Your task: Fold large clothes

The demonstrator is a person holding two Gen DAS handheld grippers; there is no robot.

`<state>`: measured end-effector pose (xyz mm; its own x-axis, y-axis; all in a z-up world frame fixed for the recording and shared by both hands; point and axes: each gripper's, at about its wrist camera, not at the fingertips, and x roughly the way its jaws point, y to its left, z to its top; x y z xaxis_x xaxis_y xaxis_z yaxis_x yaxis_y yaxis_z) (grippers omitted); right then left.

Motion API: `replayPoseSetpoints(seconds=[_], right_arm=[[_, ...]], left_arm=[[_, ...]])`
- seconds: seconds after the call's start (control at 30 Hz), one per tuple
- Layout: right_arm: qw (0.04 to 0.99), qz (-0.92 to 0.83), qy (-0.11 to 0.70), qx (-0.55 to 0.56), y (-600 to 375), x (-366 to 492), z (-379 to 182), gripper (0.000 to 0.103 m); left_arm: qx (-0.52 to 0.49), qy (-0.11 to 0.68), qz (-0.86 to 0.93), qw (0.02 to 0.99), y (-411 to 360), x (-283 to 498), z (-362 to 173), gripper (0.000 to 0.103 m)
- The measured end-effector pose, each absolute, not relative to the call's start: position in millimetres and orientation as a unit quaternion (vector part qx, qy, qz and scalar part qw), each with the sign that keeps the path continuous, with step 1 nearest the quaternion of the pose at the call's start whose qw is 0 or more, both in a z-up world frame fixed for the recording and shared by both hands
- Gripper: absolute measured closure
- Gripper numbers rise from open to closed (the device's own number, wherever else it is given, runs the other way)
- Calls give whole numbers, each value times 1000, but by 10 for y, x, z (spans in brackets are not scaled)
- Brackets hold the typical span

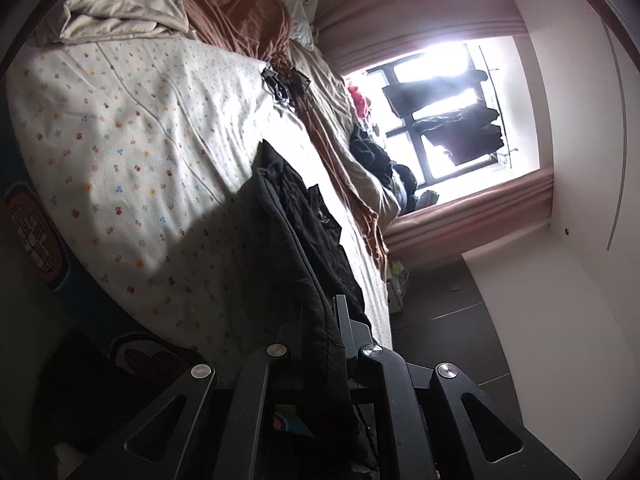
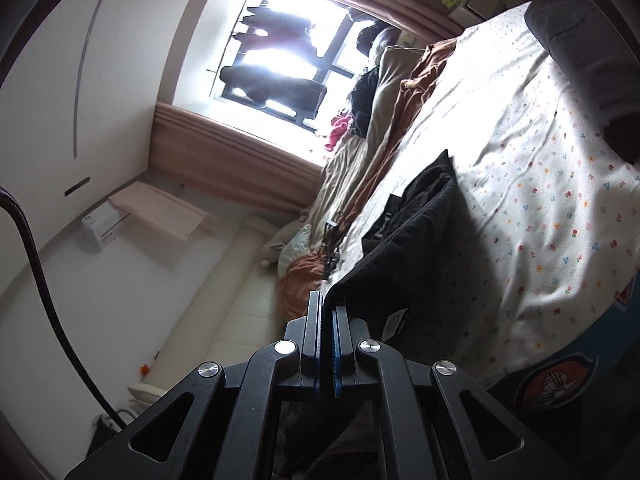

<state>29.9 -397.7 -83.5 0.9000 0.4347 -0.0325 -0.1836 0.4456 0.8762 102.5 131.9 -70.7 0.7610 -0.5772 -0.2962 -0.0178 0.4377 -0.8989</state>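
A large black garment (image 1: 296, 216) hangs over a bed with a white flowered sheet (image 1: 132, 136). My left gripper (image 1: 322, 320) is shut on an edge of it; the cloth runs between the fingers and drapes down over them. In the right wrist view the same black garment (image 2: 404, 248) stretches from my right gripper (image 2: 327, 306), which is shut on its corner, towards the flowered sheet (image 2: 532, 184). A white label (image 2: 394, 322) shows on the cloth beside the right finger. Both views are rolled on their side.
Brown and beige bedding (image 1: 236, 12) is heaped along the far side of the bed, with dark clothes (image 1: 370, 152) by the bright window (image 1: 440, 108). A dark pillow (image 2: 592, 60) lies on the sheet. A white air conditioner (image 2: 104, 228) is on the wall.
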Motion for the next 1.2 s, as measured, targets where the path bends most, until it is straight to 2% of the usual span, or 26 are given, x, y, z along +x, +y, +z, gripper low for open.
replayPoseSetpoints(seconds=[0.33,0.6,0.87,1.2], right_arm=[[848,205,92,481,-3934,-62,-502,98],[853,211,86,469,-3890,81,-370,98],[850,211,87,474,-3927,494,-296,98],[839,195,66,503,-4090,1291,-29,98]], left_arm=[[-500,257,-199,803,1384,675,-241,96],[-492,250,-207,807,1410,728,-42,95],[-501,253,-211,800,1436,1120,-62,95],[-503,231,-207,807,1341,1818,249,95]])
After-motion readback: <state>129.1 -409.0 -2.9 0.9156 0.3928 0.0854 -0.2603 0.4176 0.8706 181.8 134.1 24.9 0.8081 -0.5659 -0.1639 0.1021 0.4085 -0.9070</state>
